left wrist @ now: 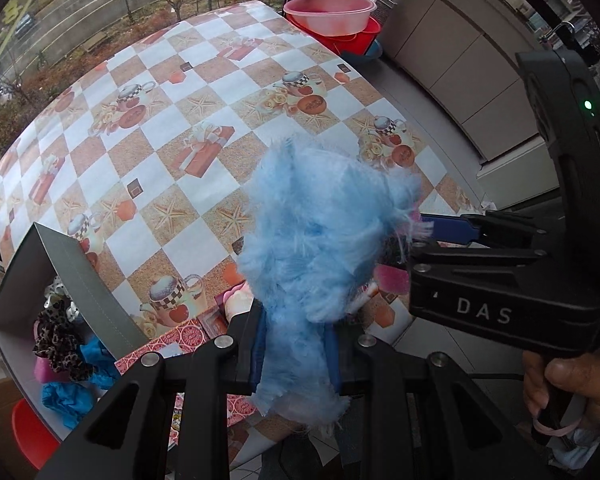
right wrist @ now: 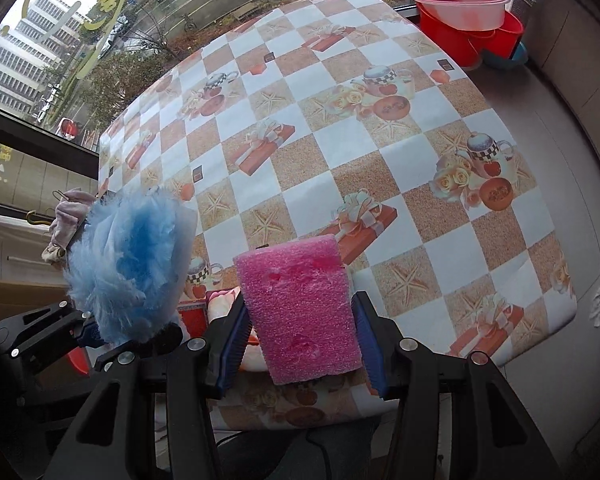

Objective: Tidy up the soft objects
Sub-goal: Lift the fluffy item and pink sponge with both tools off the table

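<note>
Fluffy blue pompom [left wrist: 316, 248] clamped in left hand-held gripper [left wrist: 296, 354]; porous pink sponge block [right wrist: 302, 312] in right [right wrist: 300, 344].

Table [right wrist: 340, 128] under checkered oilcloth printed with teapots, gifts, starfish. Large window [right wrist: 80, 20] behind: daylight, street, trees, buildings. Stacked pink and red basins [right wrist: 466, 12] at far corner; beige cabinets [left wrist: 460, 60] right.

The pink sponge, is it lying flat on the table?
No, the pink sponge is held up between the right gripper fingers.

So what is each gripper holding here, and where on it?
Left gripper pinches the blue fluffy duster near its lower end. Right gripper clamps the pink foam block by its two sides.
</note>
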`<state>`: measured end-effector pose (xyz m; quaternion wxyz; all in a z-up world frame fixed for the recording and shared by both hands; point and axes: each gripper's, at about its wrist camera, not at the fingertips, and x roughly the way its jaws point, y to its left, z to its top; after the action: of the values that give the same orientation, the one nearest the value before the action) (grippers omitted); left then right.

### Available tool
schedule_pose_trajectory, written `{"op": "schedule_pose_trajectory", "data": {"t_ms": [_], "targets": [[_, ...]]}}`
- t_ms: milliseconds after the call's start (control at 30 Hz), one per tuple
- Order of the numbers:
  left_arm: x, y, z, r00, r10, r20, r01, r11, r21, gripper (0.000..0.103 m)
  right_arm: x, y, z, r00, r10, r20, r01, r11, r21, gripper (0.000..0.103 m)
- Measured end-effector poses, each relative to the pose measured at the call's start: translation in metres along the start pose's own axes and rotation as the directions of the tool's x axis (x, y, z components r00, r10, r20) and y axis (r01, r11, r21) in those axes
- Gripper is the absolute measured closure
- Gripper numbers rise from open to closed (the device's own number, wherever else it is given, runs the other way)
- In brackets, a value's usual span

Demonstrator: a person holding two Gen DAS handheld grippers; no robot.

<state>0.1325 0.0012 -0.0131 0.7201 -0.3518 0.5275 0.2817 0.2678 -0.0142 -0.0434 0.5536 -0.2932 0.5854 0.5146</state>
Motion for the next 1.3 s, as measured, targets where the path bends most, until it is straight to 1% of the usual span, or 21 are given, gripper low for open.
{"op": "schedule_pose_trajectory", "data": {"t_ms": [133, 333, 400, 567, 900, 1100, 1300], "targets": [[-0.007, -0.006, -0.018, 1.0, -0.016, 0.002, 0.016, 0.999, 0.04, 0.076, 0.0, 0.011, -0.02, 1.0, -0.012, -0.017, 0.012, 1.0, 0.002, 0.051], [-0.021, -0.012, -0.034, 0.999, -0.005, 0.035, 0.002, 0.996, 0.093, 0.076, 0.002, 0.02, -0.043, 0.999, -0.003, -0.044, 0.004, 0.999, 0.032, 0.051], [-0.024, -0.012, -0.038, 0.999, -0.011, 0.041, 0.007, 0.995, 0.098, 0.076, 0.001, 0.022, -0.047, 0.999, 0.001, -0.049, 0.001, 0.999, 0.041, 0.051], [-0.034, -0.009, -0.045, 0.997, -0.017, 0.069, 0.01, 0.995, 0.097, 0.076, -0.008, 0.028, -0.055, 0.999, -0.01, -0.031, 0.011, 0.999, 0.043, 0.051], [-0.051, 0.002, -0.06, 0.993, -0.005, 0.118, -0.004, 0.997, 0.071, 0.076, -0.019, 0.043, -0.068, 1.0, -0.007, 0.0, 0.007, 0.999, 0.04, 0.051], [-0.062, 0.015, -0.067, 0.989, 0.011, 0.147, -0.015, 1.0, 0.025, 0.076, -0.025, 0.05, -0.072, 1.0, -0.001, 0.021, 0.0, 0.999, 0.039, 0.051], [-0.071, 0.029, -0.075, 0.986, 0.025, 0.166, -0.021, 0.999, -0.025, 0.076, -0.023, 0.061, -0.076, 1.0, 0.01, 0.016, -0.011, 1.0, 0.021, 0.051]]}}
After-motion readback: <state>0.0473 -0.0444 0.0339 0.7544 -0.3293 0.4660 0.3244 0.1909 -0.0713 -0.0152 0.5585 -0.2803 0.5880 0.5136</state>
